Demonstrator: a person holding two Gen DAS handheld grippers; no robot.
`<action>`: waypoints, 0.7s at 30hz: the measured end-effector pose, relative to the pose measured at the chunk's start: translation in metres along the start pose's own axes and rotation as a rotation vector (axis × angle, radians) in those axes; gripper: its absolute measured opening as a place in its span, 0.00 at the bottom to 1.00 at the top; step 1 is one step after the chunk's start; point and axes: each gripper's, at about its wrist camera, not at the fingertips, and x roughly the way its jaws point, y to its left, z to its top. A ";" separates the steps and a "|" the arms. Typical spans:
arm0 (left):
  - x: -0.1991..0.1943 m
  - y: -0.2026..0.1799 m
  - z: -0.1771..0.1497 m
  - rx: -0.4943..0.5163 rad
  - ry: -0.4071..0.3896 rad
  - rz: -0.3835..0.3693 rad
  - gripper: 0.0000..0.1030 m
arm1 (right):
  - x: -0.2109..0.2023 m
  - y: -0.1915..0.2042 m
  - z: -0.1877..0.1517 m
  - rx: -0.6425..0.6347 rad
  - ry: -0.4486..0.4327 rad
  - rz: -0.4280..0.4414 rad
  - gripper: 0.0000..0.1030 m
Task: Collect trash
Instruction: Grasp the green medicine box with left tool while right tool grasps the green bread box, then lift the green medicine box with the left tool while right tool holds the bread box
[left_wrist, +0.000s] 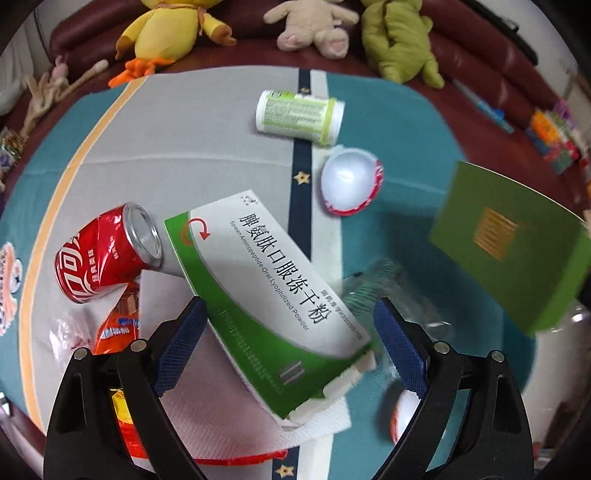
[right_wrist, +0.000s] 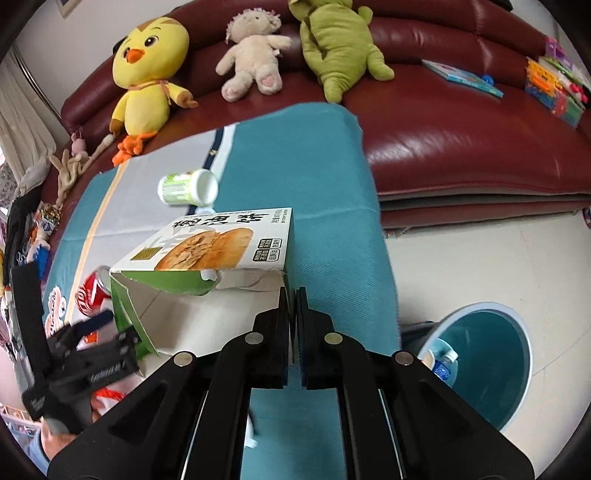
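The right gripper (right_wrist: 294, 295) is clenched on the torn edge of a green pastry box (right_wrist: 210, 245), its pads pinching the cardboard wall at the box's open end; the box hangs tilted above the teal tablecloth (right_wrist: 325, 177). Only the right wrist view shows the trash bin (right_wrist: 491, 373) at about 4 o'clock on the floor, with a water bottle (right_wrist: 445, 363) inside, and the left gripper (right_wrist: 110, 328) at 9 o'clock. The left wrist view shows that same pastry box (left_wrist: 513, 243) blurred at 3 o'clock, and much that the other view hides: a white-and-green medicine box (left_wrist: 273, 291) lying between the left gripper's (left_wrist: 291, 321) widely parted blue pads (left_wrist: 184, 332), not touched by them, resting on a paper napkin (left_wrist: 229, 417). A crushed red cola can (left_wrist: 99, 251) lies at 9 o'clock, a white-green bottle (left_wrist: 299, 116) on its side at 12 o'clock, and a white cup with red rim (left_wrist: 349, 181) just below it. Plush toys sit on the maroon sofa (right_wrist: 461, 140) in both views.
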 end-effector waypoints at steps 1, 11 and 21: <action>0.005 -0.001 0.000 -0.004 0.011 0.024 0.89 | 0.001 -0.005 0.000 -0.005 0.005 -0.003 0.04; 0.017 0.002 -0.007 0.037 -0.007 0.119 0.84 | 0.009 -0.013 -0.006 -0.018 0.037 0.026 0.04; -0.008 0.006 -0.005 0.076 -0.023 0.061 0.33 | 0.004 -0.004 -0.014 -0.042 0.043 0.014 0.04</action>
